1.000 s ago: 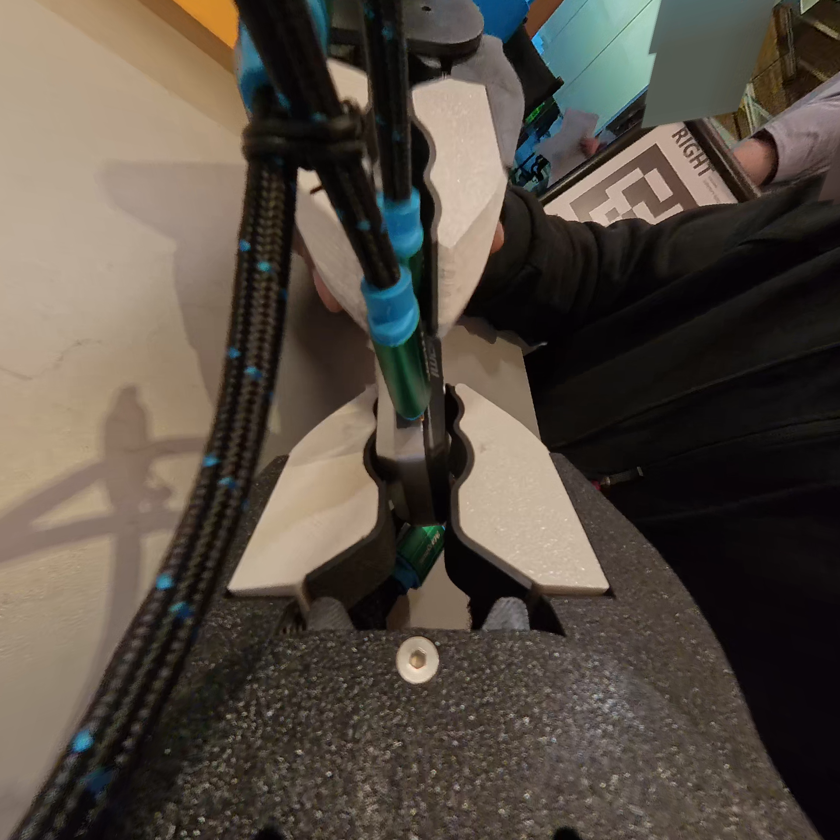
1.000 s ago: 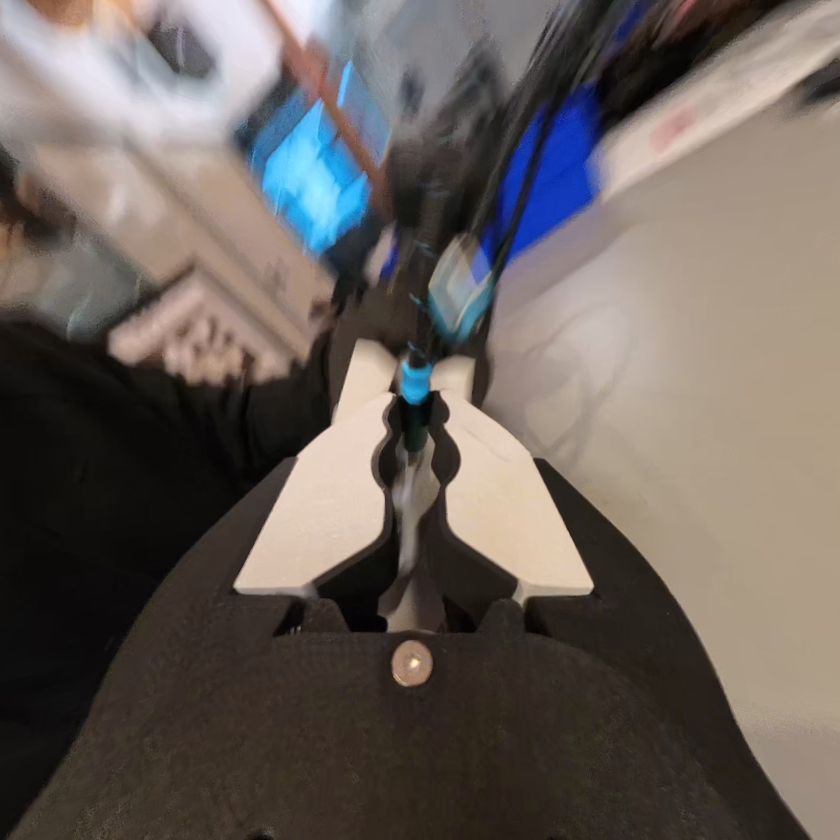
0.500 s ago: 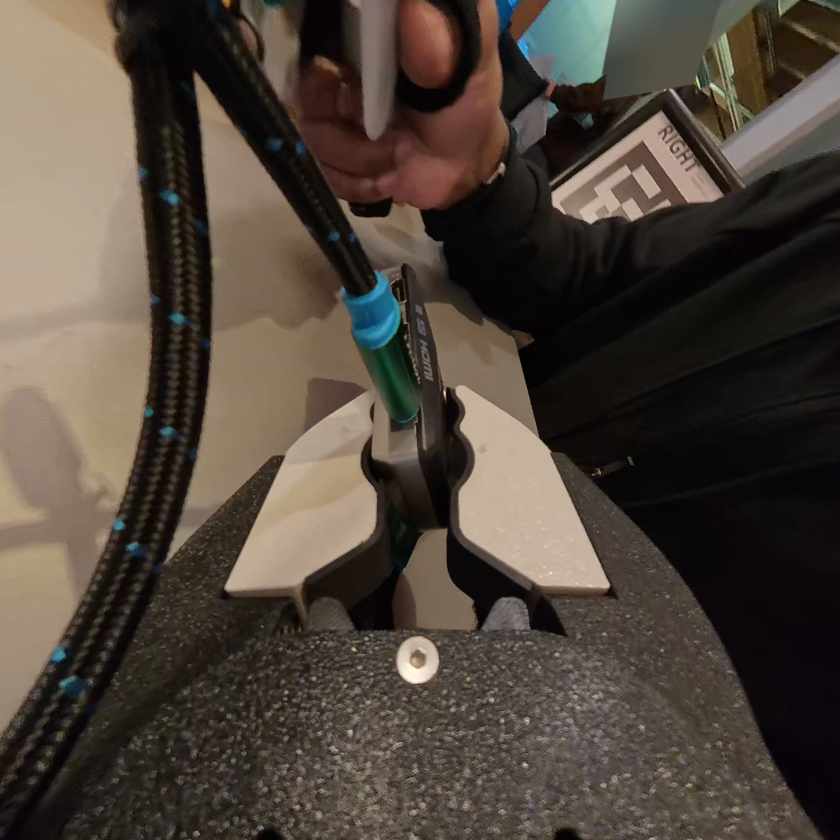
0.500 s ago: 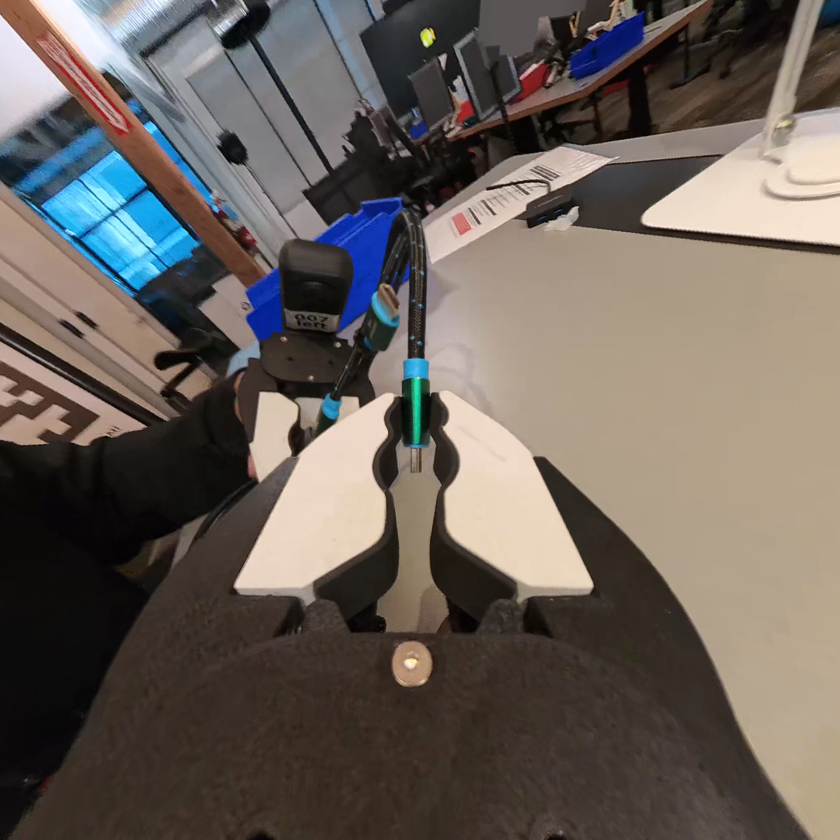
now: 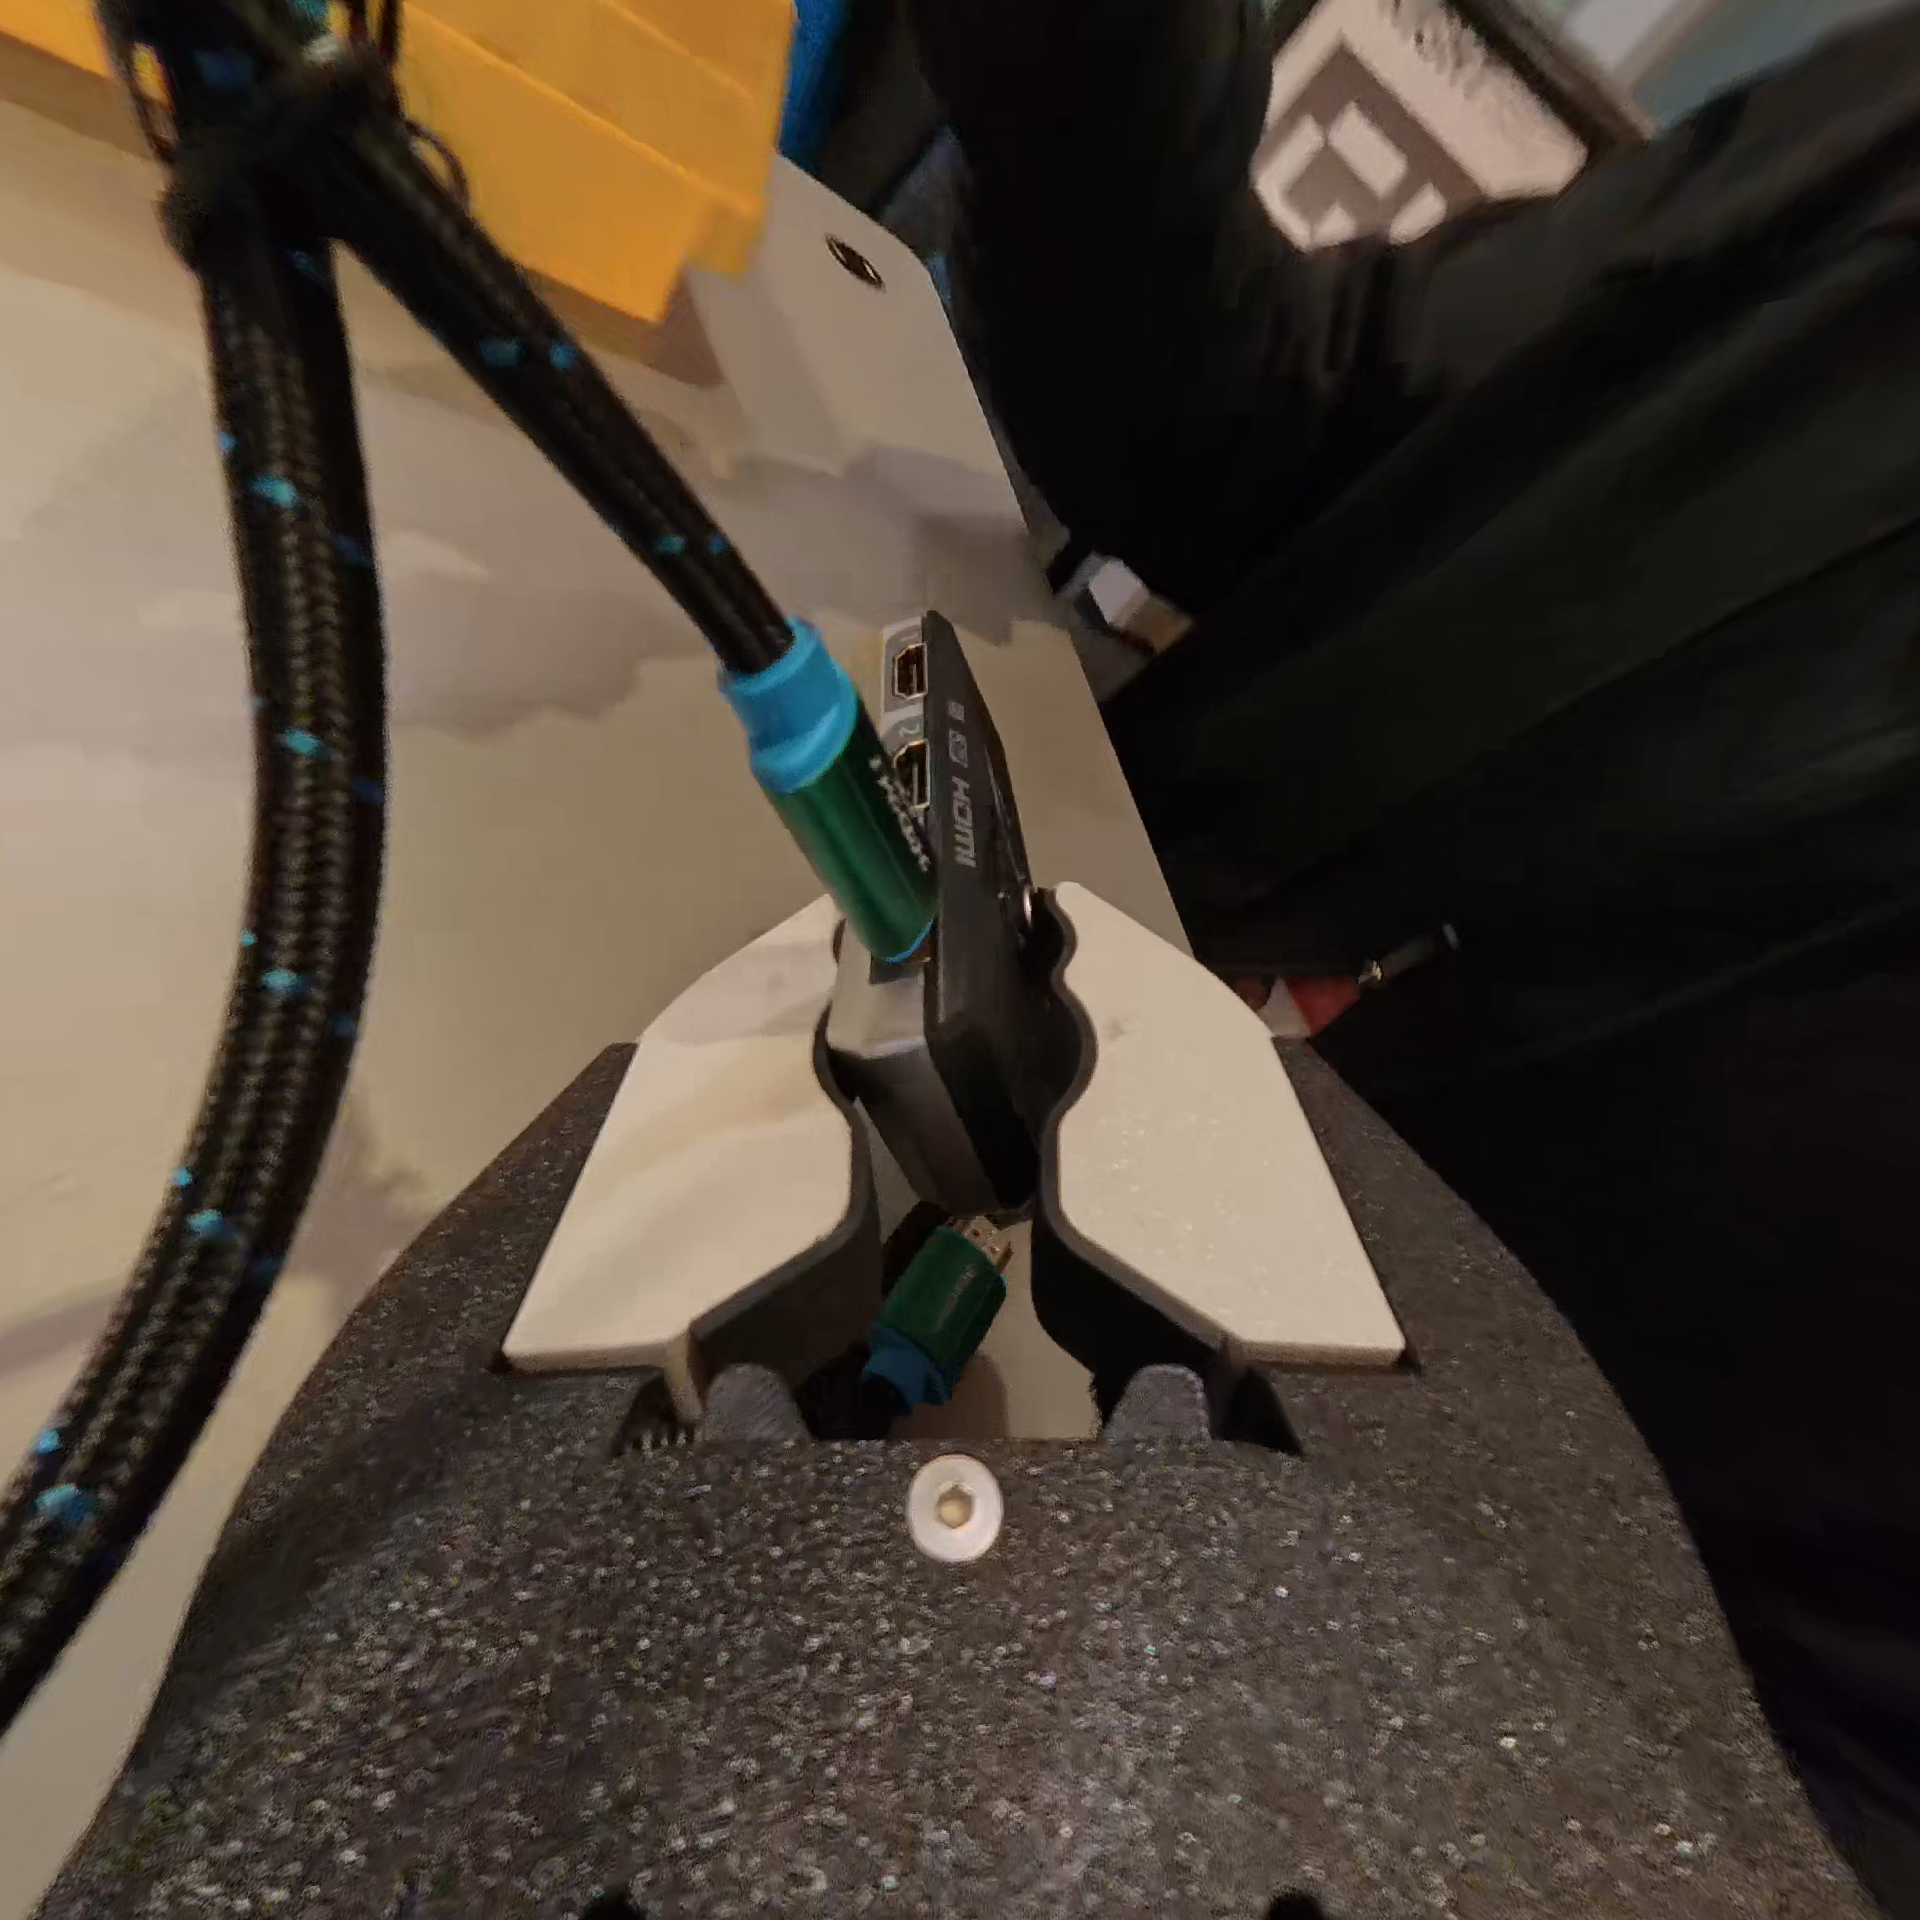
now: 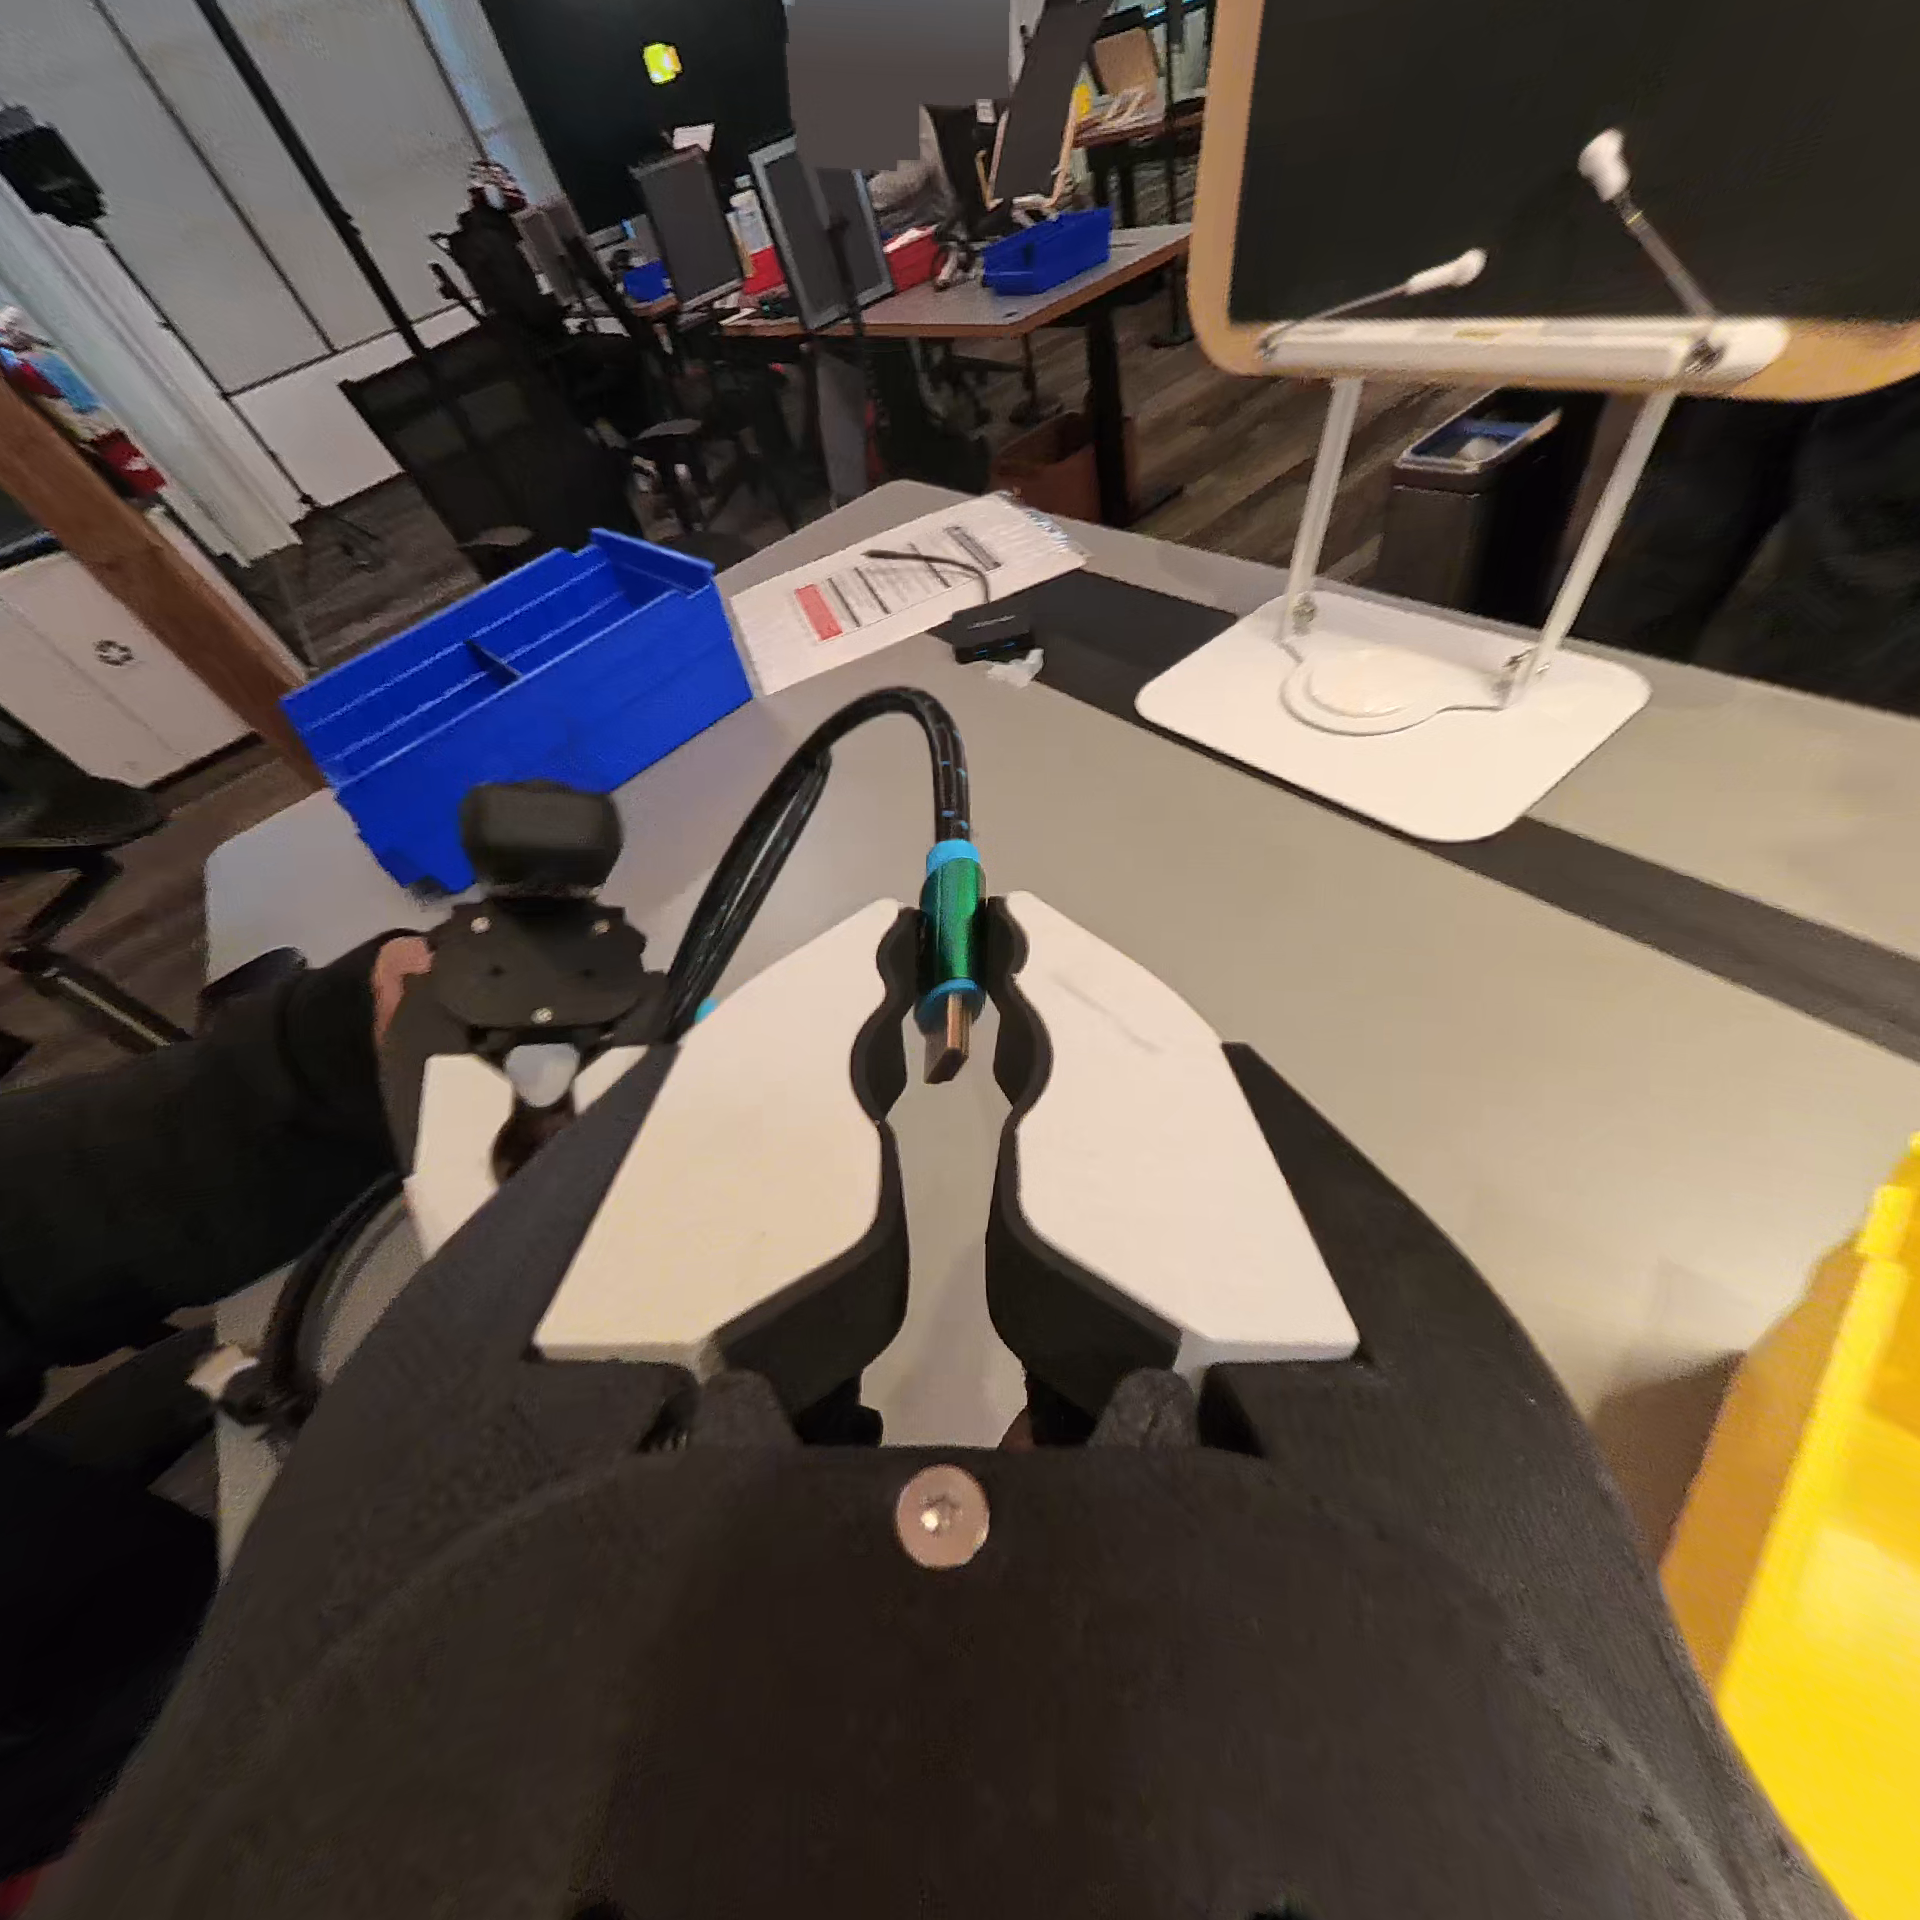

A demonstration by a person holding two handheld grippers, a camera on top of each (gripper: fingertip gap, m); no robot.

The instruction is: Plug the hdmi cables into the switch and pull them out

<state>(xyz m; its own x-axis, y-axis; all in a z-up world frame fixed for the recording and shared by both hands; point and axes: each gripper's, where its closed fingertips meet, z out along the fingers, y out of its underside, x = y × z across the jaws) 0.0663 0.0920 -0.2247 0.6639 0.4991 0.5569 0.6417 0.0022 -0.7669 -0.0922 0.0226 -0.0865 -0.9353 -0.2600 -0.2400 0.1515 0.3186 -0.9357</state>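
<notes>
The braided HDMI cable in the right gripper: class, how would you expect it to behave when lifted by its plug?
The braided HDMI cable probably bends yet holds some shape: it arches in a smooth loop above the green plug. The plug looks rigid; the right gripper jaws pinch it upright. The trailing length likely tugs sideways.

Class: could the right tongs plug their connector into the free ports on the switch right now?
Probably yes: the right tongs grip a bare connector, and the switch shows two open ports above the plugged cable.
</notes>
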